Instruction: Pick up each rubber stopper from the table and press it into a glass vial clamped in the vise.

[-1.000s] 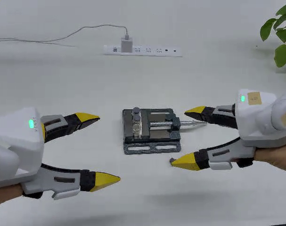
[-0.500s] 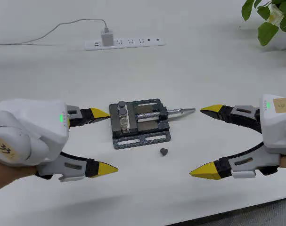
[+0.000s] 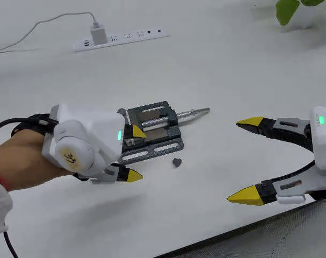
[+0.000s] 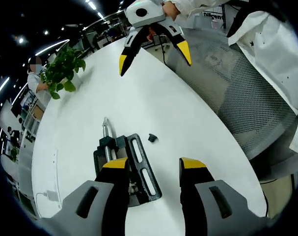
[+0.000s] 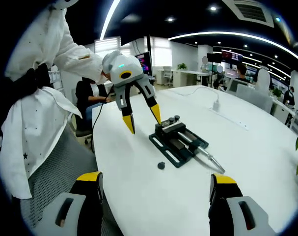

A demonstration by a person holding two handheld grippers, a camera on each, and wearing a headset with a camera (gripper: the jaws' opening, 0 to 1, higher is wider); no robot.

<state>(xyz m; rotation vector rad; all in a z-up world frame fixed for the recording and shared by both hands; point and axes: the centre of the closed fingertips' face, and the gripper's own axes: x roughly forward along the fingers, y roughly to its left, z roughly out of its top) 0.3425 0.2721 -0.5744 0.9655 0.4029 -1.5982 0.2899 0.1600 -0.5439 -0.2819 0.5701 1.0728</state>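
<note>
A small dark rubber stopper point(image 3: 176, 162) lies on the white table just in front of the black vise point(image 3: 158, 124). My left gripper point(image 3: 136, 153) is open at the vise's left end and covers the vials in the head view; nothing is between its fingers. In the left gripper view the vise point(image 4: 139, 164) lies between my jaws and the stopper point(image 4: 151, 138) sits beyond it. My right gripper point(image 3: 245, 160) hangs wide open and empty to the right. The right gripper view shows the vise point(image 5: 183, 142), two dark-capped vials point(image 5: 172, 119) in it, the stopper point(image 5: 161, 165) and the left gripper point(image 5: 143, 119).
A white power strip point(image 3: 120, 37) with a plugged charger and cable lies at the back left. Green plant leaves point(image 3: 291, 8) hang at the back right. The table's front edge point(image 3: 259, 228) runs close under my right gripper. The vise's screw handle point(image 3: 192, 114) points right.
My left gripper has moved right, up against the vise's left end, and now hides the vials in the head view. The right gripper stays wide open at the right. The stopper lies still.
</note>
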